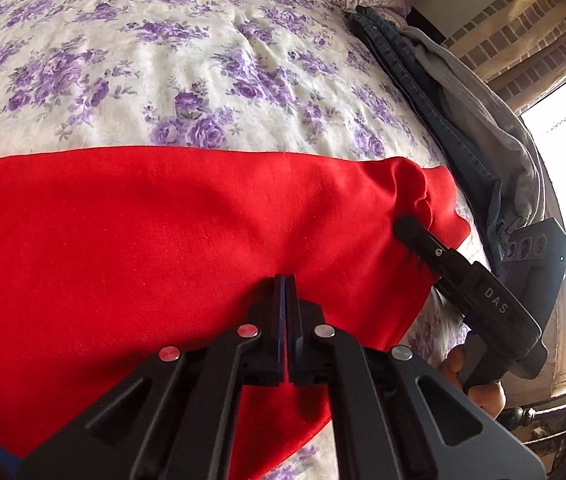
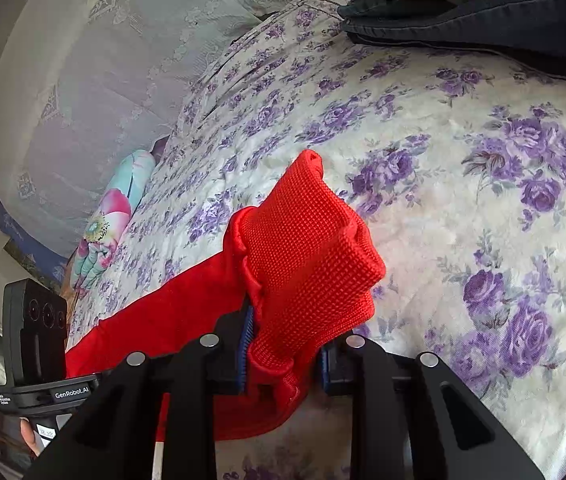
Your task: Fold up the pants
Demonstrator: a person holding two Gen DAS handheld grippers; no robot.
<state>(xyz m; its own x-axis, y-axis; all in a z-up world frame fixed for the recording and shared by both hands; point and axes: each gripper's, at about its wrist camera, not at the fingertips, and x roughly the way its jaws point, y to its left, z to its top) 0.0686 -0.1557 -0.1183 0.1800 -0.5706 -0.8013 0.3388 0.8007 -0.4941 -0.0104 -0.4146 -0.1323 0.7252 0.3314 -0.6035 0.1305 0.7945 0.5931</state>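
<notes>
Ribbed cuff [image 2: 307, 248] of the red pants [image 1: 187, 224] sat bunched and pinched between the right gripper [image 2: 283, 354] fingers; the left gripper [image 1: 285, 280] fingers were pressed together over the leg, spread on the floral bedspread [image 1: 155, 52]. Soft, light, limp knit; cuffs and hems probably gave the surest hold.

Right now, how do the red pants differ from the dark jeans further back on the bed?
The red pants lie spread across the near side of the bed; the jeans sit folded along its far edge. The pants are bright knit with a ribbed cuff; the jeans are dark denim. The right gripper clamps the pants' cuff; nothing holds the jeans. Both rest on the floral cover.
</notes>
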